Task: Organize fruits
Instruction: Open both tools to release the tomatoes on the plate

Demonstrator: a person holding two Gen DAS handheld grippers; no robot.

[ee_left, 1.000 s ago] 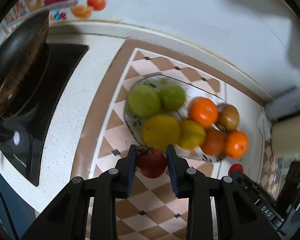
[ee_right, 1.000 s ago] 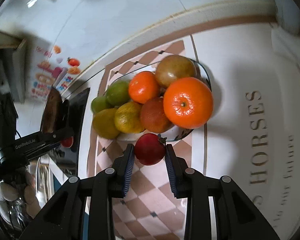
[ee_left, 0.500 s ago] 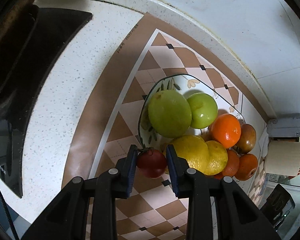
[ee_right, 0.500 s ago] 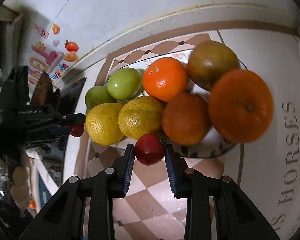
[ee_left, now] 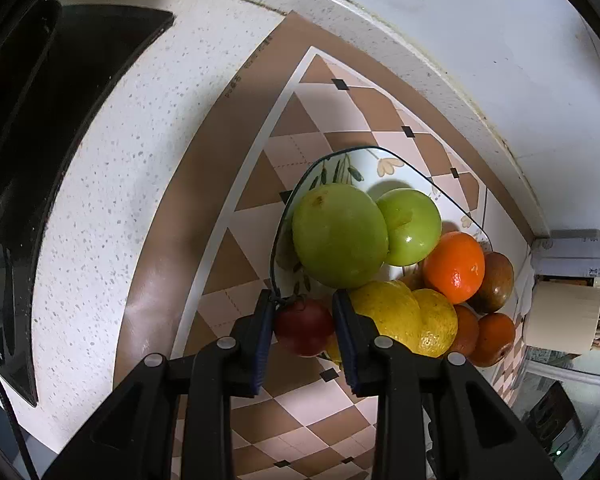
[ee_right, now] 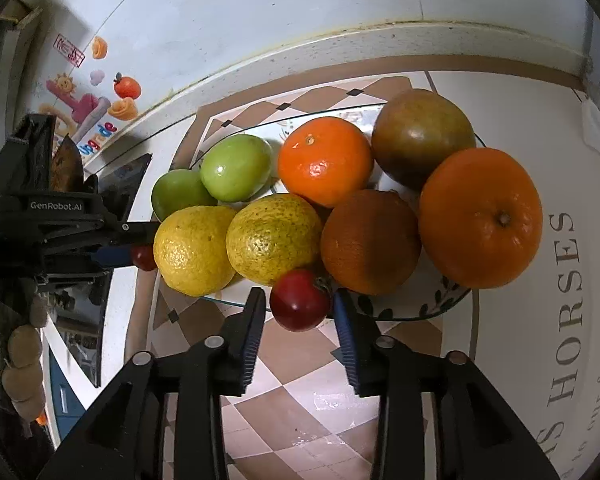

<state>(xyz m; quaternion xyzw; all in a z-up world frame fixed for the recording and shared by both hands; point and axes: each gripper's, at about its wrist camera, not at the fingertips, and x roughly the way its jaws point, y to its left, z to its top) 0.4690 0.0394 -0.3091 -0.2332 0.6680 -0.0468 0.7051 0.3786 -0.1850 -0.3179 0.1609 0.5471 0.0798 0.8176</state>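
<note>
We look down on a speckled white tabletop [ee_left: 100,208] carrying a brown-and-pink checkered mat [ee_left: 312,112], with a black stove [ee_left: 40,120] at its left end. On the mat stands a glass plate [ee_right: 412,312] with a leaf pattern, heaped with fruit: a large orange [ee_right: 480,216] and a darker orange [ee_right: 370,240] at the right-hand side, a brownish-green fruit [ee_right: 422,136] and a bright mandarin [ee_right: 326,160] behind them, two yellow citrus fruits [ee_right: 236,240] along the near rim, and two green fruits [ee_left: 364,228] at the stove end. Our left claw [ee_left: 304,328] is clenched on a small red fruit [ee_left: 304,330], its stalk against the left pad, held just at the plate's rim beside the larger green fruit and a yellow citrus. Our right claw [ee_right: 300,304] grips a second small red fruit [ee_right: 300,300] at the opposite rim, touching or just short of the yellow citrus and the darker orange. In the right wrist view, the left claw reaches in from the side, its red fruit peeking out beside the leftmost yellow citrus.
</note>
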